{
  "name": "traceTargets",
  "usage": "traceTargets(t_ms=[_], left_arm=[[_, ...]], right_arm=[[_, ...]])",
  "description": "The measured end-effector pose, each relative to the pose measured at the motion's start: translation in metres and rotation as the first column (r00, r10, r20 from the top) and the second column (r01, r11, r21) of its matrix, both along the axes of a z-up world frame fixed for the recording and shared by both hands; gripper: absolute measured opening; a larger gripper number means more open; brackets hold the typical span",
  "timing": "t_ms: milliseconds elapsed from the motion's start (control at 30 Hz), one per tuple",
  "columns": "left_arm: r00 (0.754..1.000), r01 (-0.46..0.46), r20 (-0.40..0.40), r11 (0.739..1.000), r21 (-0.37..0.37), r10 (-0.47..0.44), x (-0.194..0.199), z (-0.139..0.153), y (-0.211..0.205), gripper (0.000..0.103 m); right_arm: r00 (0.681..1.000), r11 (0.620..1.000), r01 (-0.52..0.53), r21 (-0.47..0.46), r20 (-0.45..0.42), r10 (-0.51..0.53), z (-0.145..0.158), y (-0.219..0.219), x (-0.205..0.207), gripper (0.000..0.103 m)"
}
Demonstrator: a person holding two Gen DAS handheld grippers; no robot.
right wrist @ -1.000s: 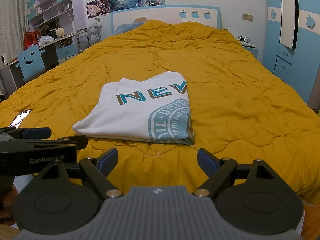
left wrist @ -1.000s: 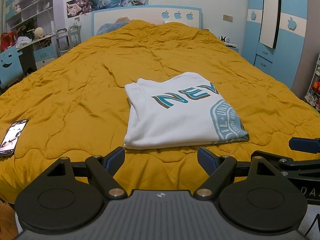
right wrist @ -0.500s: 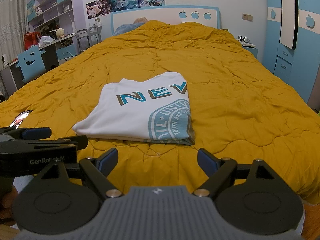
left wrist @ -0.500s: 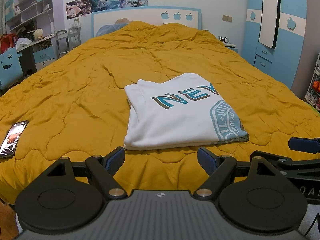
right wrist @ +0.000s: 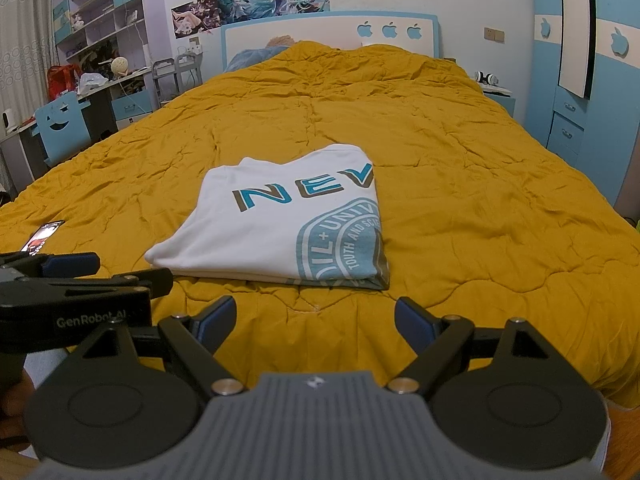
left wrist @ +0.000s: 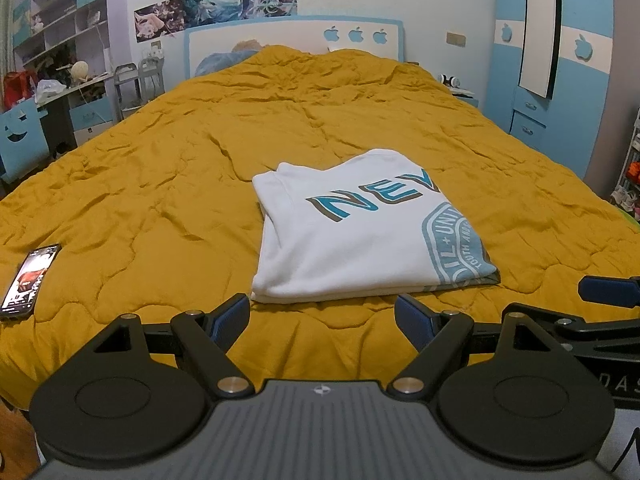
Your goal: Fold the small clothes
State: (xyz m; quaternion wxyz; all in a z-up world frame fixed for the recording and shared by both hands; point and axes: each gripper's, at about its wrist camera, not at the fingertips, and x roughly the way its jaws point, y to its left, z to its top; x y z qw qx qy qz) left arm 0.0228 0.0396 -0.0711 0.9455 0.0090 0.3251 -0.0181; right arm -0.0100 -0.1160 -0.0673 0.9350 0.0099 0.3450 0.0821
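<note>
A white T-shirt (left wrist: 360,236) with teal lettering and a round teal print lies folded into a flat rectangle on the mustard quilt (left wrist: 160,168). My left gripper (left wrist: 322,314) hovers just short of its near edge, open, with nothing between its fingers. In the right wrist view the same folded T-shirt (right wrist: 280,228) lies ahead and slightly left. My right gripper (right wrist: 314,314) is open and empty, a short way back from the shirt's near edge. Each gripper shows at the edge of the other's view.
A phone (left wrist: 30,278) with a lit screen lies on the quilt at the near left. Beyond the bed stand a desk with a blue chair (right wrist: 64,124) on the left and blue wardrobe doors (right wrist: 600,80) on the right. The bed's near edge runs just under the grippers.
</note>
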Motion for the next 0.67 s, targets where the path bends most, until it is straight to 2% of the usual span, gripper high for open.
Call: traceTargets(t_ms=[667], left_arm=[[1.0,-0.002,0.014,1.0,0.005,0.002,-0.0013,0.0002,-0.002,0.096]], right_arm=[[1.0,1.0,0.0,0.0,0.0,0.0,-0.0007,0.0004,0.0,0.082]])
